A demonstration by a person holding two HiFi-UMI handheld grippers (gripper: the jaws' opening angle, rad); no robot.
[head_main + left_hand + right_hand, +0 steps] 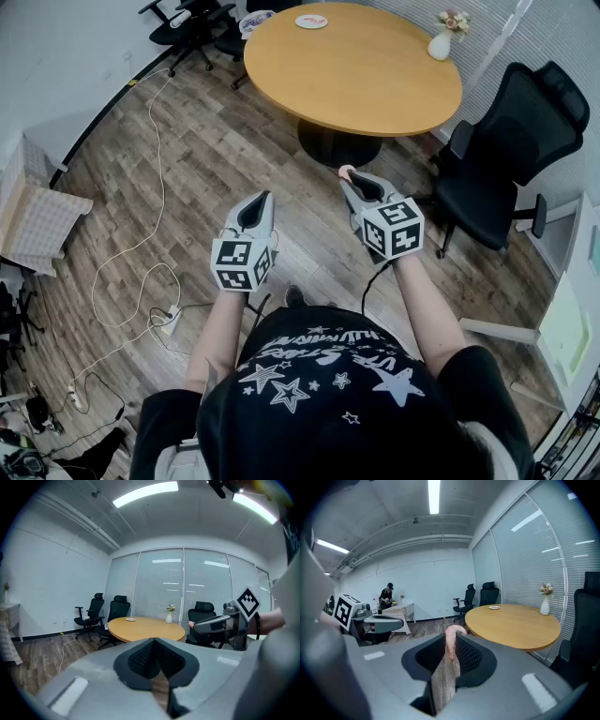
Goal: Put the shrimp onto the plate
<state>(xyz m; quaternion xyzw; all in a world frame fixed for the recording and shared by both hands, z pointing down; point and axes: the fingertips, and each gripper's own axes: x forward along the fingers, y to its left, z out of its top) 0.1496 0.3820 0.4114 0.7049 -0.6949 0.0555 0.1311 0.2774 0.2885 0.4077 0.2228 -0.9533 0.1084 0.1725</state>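
A pink shrimp (346, 172) sticks up between the jaws of my right gripper (350, 180), which is shut on it, held in the air over the wood floor short of the round table. In the right gripper view the shrimp (451, 641) hangs pinched between the black pads of that gripper (451, 645). My left gripper (261, 198) is level with it on the left, shut and with nothing in it; its pads meet in the left gripper view, where this gripper (156, 645) points at the table. A small white plate (311, 21) (131, 619) (494, 607) lies at the table's far side.
The round wooden table (375, 75) stands ahead, with a white vase of flowers (440, 42) near its right edge. One black office chair (506, 159) is at the right and others (192, 23) stand at the far left. A white cable (150, 187) runs across the floor.
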